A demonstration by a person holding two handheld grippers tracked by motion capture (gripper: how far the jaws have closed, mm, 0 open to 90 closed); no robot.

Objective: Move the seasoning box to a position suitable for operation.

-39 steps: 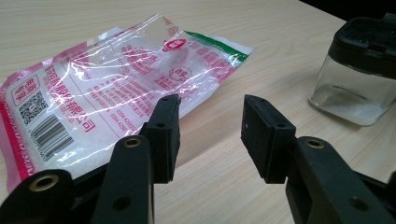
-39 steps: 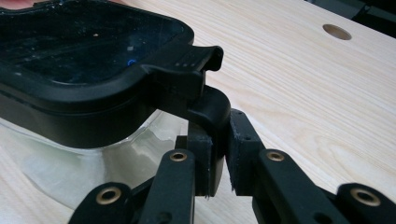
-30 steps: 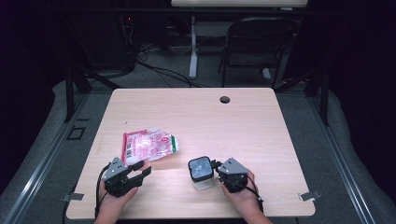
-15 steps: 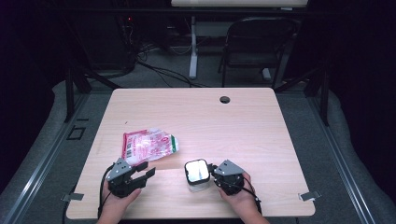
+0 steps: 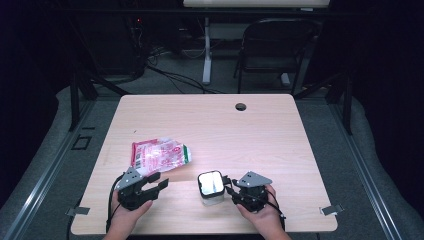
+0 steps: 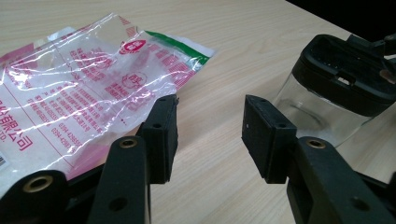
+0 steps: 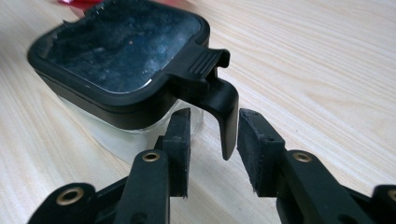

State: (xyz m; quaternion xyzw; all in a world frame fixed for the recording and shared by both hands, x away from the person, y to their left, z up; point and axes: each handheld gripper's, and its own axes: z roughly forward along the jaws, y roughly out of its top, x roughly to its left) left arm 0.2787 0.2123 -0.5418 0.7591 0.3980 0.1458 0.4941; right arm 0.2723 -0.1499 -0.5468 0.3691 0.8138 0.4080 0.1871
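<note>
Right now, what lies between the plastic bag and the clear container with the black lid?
Nothing: in the high view only bare table lies between the plastic bag and the container. The left gripper view shows the same bare wood.

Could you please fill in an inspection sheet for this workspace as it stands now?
Surface: light wooden table, with a cable hole near the far edge.
Job's things: clear container with black latch lid, upright; printed plastic bag lying flat.
Clutter: nothing seen.
Grippers: left hand-held gripper open beside the bag; right hand-held gripper jaws just opened, lid latch between them, unpressed.
Cables: one trails from the left gripper; more on the floor behind.
Surroundings: dark room, folding chair behind the table.
</note>
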